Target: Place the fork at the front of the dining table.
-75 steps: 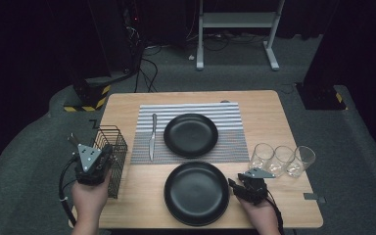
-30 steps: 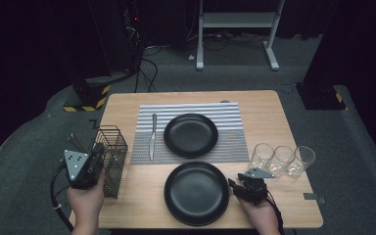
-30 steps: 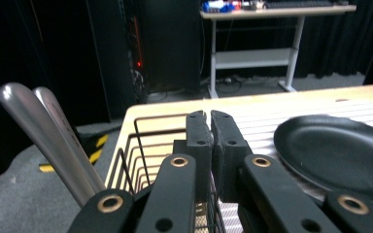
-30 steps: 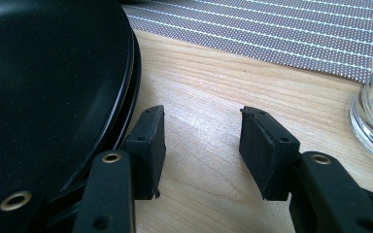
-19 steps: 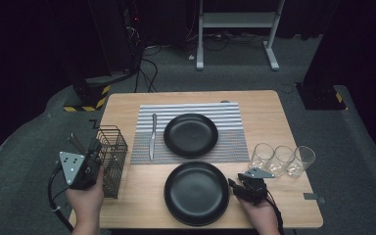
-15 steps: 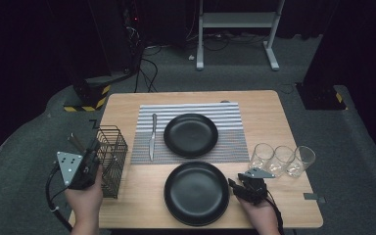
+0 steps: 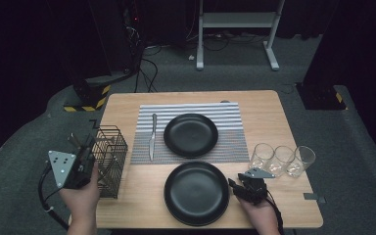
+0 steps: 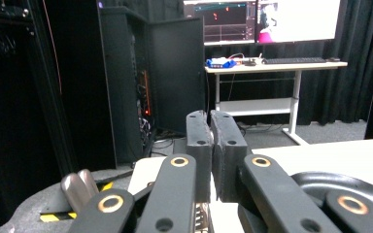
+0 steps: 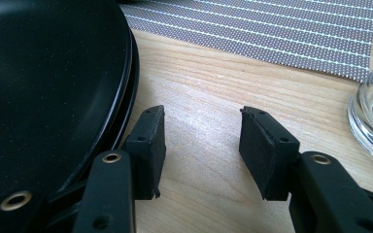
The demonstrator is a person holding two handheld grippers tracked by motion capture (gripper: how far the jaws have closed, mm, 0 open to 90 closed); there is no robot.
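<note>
Left hand-held gripper (image 7: 81, 159): raised off the counter's left edge beside the wire caddy (image 7: 108, 159); in the left gripper view (image 8: 210, 155) its jaws stand pressed together with nothing visible between them, so it is clenched on nothing.
Right hand-held gripper (image 7: 245, 190): resting low on the counter (image 7: 274, 112) near the front edge, jaws (image 9: 201, 145) spread apart and released, bare wood between them.
Near plate (image 7: 196, 192): at the counter's front edge, just beside the right gripper's left jaw; probably steadied or about to be gripped at the rim.
Far plate (image 7: 191, 134): centred on the striped placemat (image 7: 230, 117), holding nothing.
Knife (image 7: 152, 137): lies along the placemat's left edge, blade toward the front.
Wire caddy contents: utensil handles (image 7: 76, 141) stick up at its left side; kind cannot be told.
Glasses (image 7: 282, 159): three in a row near the right edge, apparently holding nothing.
</note>
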